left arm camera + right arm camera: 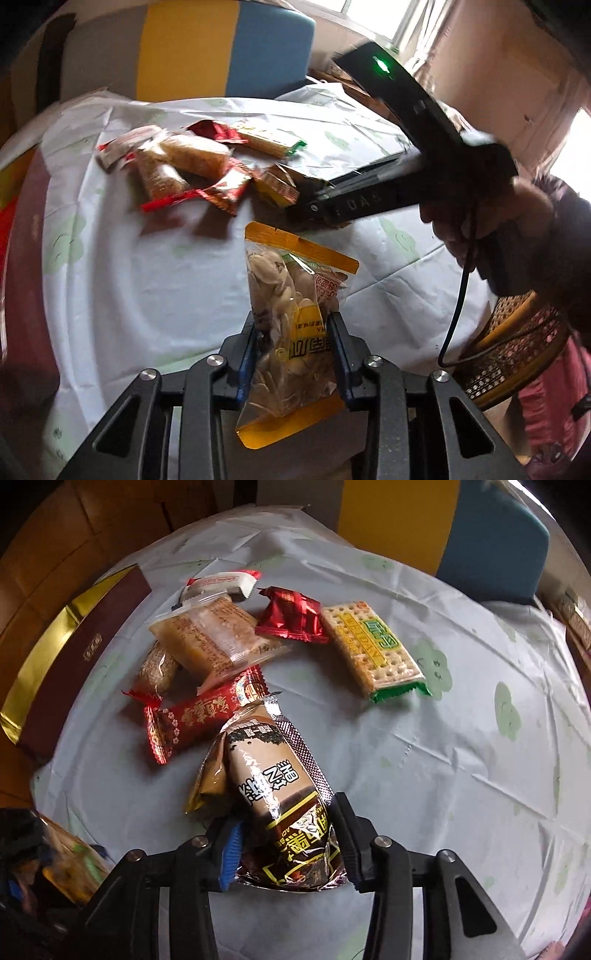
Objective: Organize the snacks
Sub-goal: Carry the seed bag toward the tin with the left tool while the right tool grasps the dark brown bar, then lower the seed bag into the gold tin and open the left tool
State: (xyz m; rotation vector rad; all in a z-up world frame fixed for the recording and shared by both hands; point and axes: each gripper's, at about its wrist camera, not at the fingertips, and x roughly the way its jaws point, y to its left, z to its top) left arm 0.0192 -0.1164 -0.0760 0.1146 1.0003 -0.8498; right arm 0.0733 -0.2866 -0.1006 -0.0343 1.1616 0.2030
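The table (461,768) has a pale cloth with green shapes on it. A long dark red and gold box (70,653) lies at the table's left edge in the right wrist view.

A pile of snacks (221,646) lies in the middle of the table. In it, a cracker pack (373,646) lies to the right. A small red pack (291,618) lies just beside it. A clear cake pack (214,638) rests on top of a long red pack (195,720).

The right gripper (288,845) points steeply down at the table, at the near edge of the pile. Its two fingers are clamped on a brown pack (280,797). The pack's far end points at the long red pack. A hand (476,229) holds this gripper's handle, and a black cord hangs under it.

The left gripper (293,354) tilts down, nearer than the pile. Its fingers are clamped on a clear nut bag (291,295) with orange ends. The bag stands up between the fingers, above the table.
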